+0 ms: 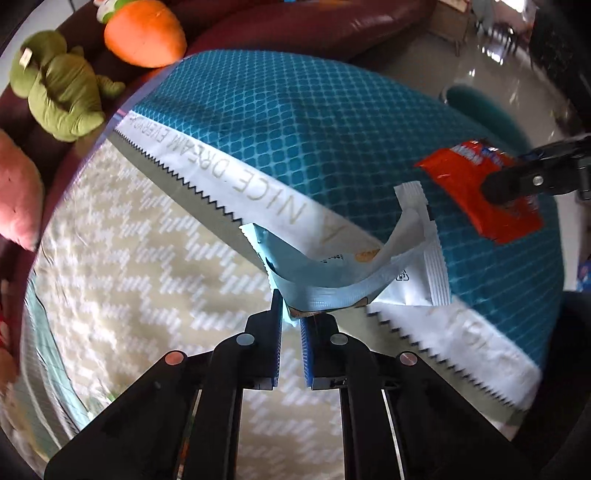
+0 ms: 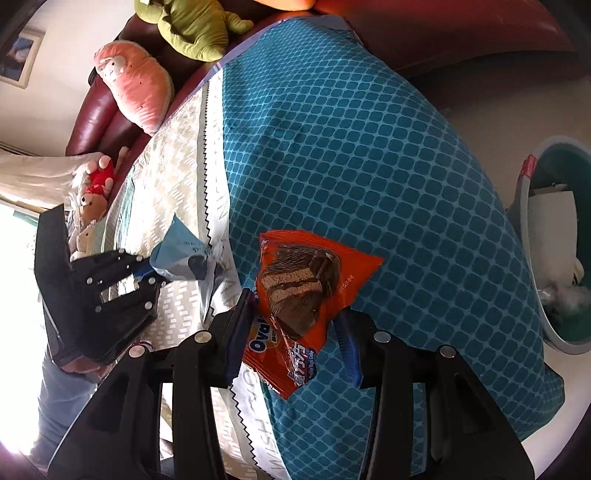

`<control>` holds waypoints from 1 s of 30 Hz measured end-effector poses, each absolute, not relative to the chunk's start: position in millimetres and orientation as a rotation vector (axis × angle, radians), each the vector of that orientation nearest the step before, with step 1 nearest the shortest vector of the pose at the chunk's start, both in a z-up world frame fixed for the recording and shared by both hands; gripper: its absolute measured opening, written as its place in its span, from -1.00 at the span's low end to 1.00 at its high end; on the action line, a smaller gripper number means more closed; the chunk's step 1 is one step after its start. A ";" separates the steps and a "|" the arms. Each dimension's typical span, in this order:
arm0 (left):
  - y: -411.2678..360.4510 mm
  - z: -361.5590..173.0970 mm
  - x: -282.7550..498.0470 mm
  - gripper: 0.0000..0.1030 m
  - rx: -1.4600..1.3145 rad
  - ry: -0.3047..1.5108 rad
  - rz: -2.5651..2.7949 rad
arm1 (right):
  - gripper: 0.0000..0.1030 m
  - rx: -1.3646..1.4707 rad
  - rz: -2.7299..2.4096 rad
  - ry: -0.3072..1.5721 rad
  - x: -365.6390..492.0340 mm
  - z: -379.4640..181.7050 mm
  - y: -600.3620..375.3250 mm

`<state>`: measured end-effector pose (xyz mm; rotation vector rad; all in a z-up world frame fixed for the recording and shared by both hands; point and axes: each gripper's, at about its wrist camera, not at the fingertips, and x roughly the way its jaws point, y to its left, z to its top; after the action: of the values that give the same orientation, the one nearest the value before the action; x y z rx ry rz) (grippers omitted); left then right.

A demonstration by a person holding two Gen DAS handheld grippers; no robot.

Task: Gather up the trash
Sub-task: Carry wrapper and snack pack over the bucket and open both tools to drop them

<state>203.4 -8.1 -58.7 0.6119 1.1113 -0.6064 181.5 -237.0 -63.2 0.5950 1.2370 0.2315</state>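
My left gripper point(image 1: 291, 314) is shut on a light blue and white wrapper point(image 1: 354, 273), held above the table over the white zigzag band of the cloth. It also shows in the right wrist view point(image 2: 147, 275) with the wrapper point(image 2: 181, 251). My right gripper point(image 2: 295, 314) is shut on an orange snack wrapper point(image 2: 299, 291) with a chocolate cake picture, above the teal patterned tablecloth point(image 2: 351, 147). In the left wrist view the orange wrapper point(image 1: 476, 184) hangs from the right gripper point(image 1: 517, 181) at the right.
A grey and teal trash bin point(image 2: 550, 236) with paper inside stands on the floor to the right of the table; its rim point(image 1: 480, 107) shows in the left view. Plush toys, green point(image 1: 59, 96), orange point(image 1: 144, 33) and pink point(image 2: 136, 85), lie on a dark red sofa point(image 2: 99, 114) behind.
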 end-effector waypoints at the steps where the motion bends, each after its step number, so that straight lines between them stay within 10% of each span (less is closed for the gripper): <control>1: -7.7 -57.0 201.5 -0.81 0.602 1.111 -0.599 | -0.19 0.597 0.232 1.234 182.0 -63.0 -238.2; 30: -175.7 -18.9 157.1 -0.81 0.350 1.099 -0.681 | -0.18 0.805 -0.018 0.953 93.8 -30.8 -436.3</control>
<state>157.1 -175.7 -18.9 0.3497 1.0990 -0.6815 93.8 -436.3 -30.8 0.8048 0.9532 -0.0181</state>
